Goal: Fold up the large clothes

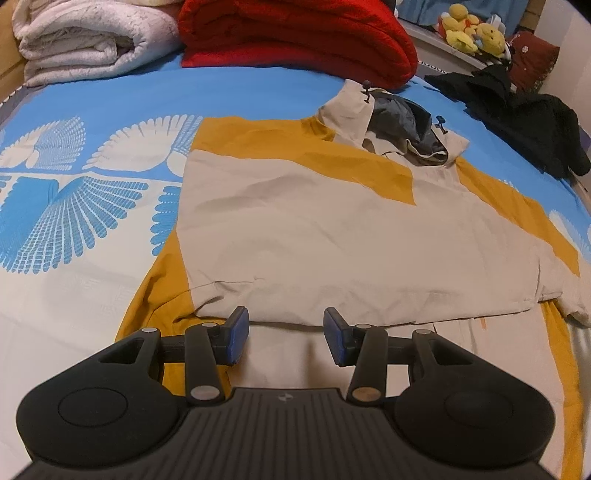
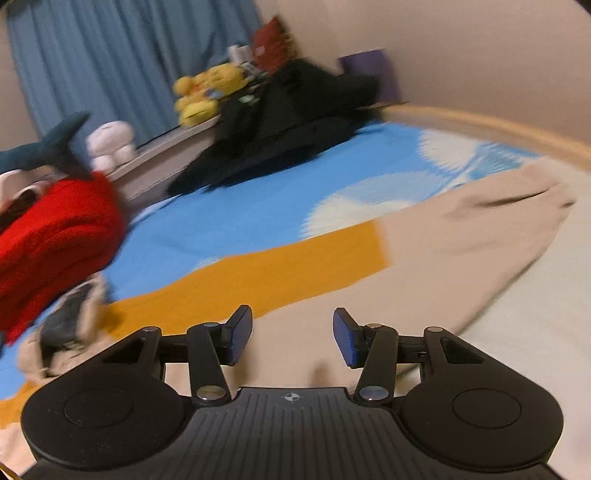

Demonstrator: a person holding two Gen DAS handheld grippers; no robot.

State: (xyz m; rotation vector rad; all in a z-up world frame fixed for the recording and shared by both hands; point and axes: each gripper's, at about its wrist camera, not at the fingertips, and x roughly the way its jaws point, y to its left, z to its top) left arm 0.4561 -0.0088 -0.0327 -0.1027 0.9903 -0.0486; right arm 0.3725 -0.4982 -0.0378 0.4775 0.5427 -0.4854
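A beige and mustard-yellow hooded jacket [image 1: 332,229] lies spread on the bed, hood [image 1: 402,129] at the far end, one part folded over its middle. My left gripper [image 1: 286,338] is open and empty, just above the jacket's near hem. My right gripper [image 2: 293,339] is open and empty over the beige cloth of the jacket [image 2: 424,258]; its yellow band [image 2: 277,273] runs across ahead. The right wrist view is blurred by motion.
The bed has a blue and white patterned sheet [image 1: 74,206]. A red blanket [image 1: 295,37] and a white rolled duvet [image 1: 85,40] lie at the far end. Black clothes [image 1: 517,107] lie far right. Yellow plush toys [image 1: 472,33] sit on a ledge. A wooden bed edge [image 2: 498,129] curves right.
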